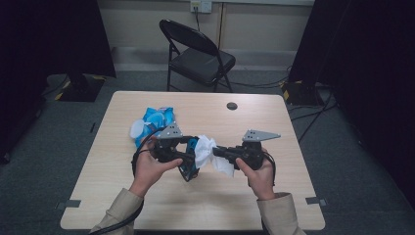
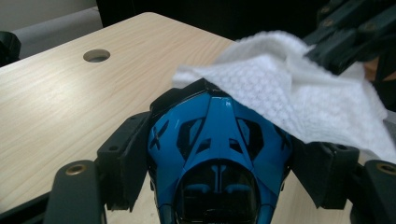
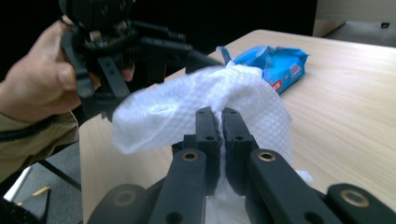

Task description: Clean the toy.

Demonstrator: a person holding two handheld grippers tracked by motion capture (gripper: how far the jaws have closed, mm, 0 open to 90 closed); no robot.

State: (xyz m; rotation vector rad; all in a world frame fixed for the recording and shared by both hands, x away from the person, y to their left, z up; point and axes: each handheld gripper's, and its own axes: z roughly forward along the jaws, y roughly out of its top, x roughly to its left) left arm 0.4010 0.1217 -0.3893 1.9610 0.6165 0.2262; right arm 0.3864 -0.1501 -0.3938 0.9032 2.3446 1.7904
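Wipe point(image 3: 205, 105) against blue goggles point(image 2: 217, 154)

No words or numbers can be read; the blue wipes packet point(image 3: 275, 65), upper right, has a blurred red label.

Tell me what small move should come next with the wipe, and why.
Probably draw the right gripper so the wipe slides across the blue toy. The right jaws are shut on the wipe, which covers just one upper edge of the toy; the left gripper clamps the toy by its sides above the table, and most of its glossy shell is still bare.
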